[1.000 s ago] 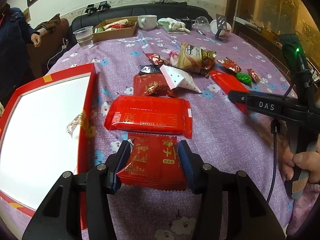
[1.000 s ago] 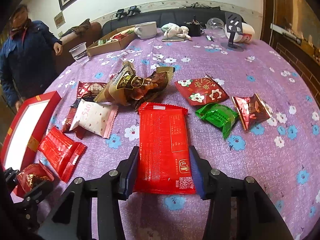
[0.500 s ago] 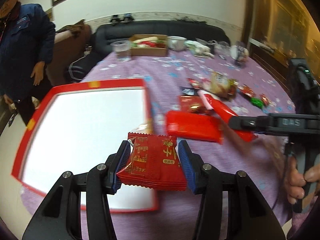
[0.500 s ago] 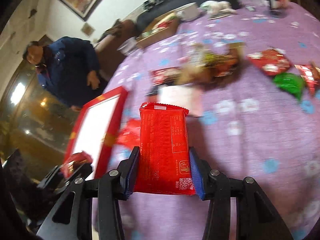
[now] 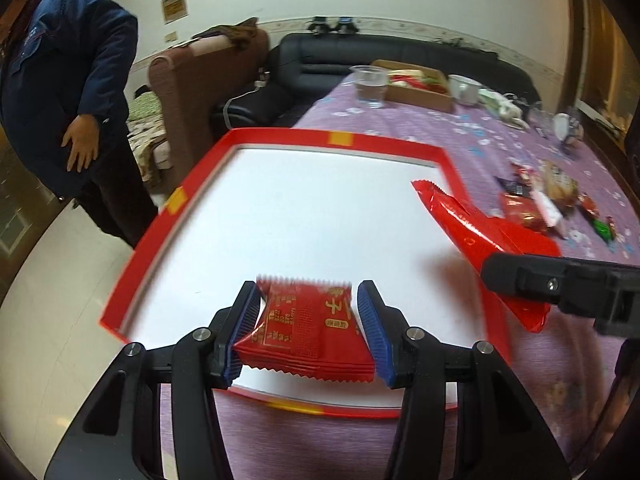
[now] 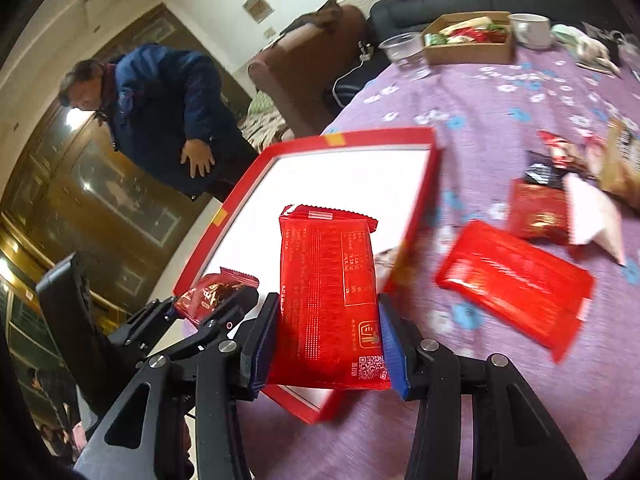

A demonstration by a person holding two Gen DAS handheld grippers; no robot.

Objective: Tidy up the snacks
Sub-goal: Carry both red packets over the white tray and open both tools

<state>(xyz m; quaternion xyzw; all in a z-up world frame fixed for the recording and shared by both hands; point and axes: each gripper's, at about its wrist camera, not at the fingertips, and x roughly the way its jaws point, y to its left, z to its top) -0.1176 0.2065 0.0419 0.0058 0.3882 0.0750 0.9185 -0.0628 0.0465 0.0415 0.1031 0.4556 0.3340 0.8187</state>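
My left gripper (image 5: 306,332) is shut on a small red snack packet (image 5: 308,336) and holds it over the near edge of the red box (image 5: 280,136) with a white floor. My right gripper (image 6: 328,340) is shut on a long red snack pack (image 6: 328,292), held above the box's near right corner (image 6: 384,136). In the left wrist view the long pack (image 5: 480,236) hangs over the box's right rim. In the right wrist view the left gripper with its small packet (image 6: 212,292) is at the lower left.
Loose snacks lie on the purple flowered tablecloth (image 6: 520,96): a long red pack (image 6: 516,284), a smaller red packet (image 6: 538,216), a white pouch (image 6: 592,216). A cardboard box (image 6: 468,40), plastic cup (image 6: 400,50) and white cup (image 6: 530,30) stand far back. A person (image 6: 160,108) stands left.
Both grippers lifted their packs off the table and swung left, from over the snack pile to above the red box. Both stayed shut.
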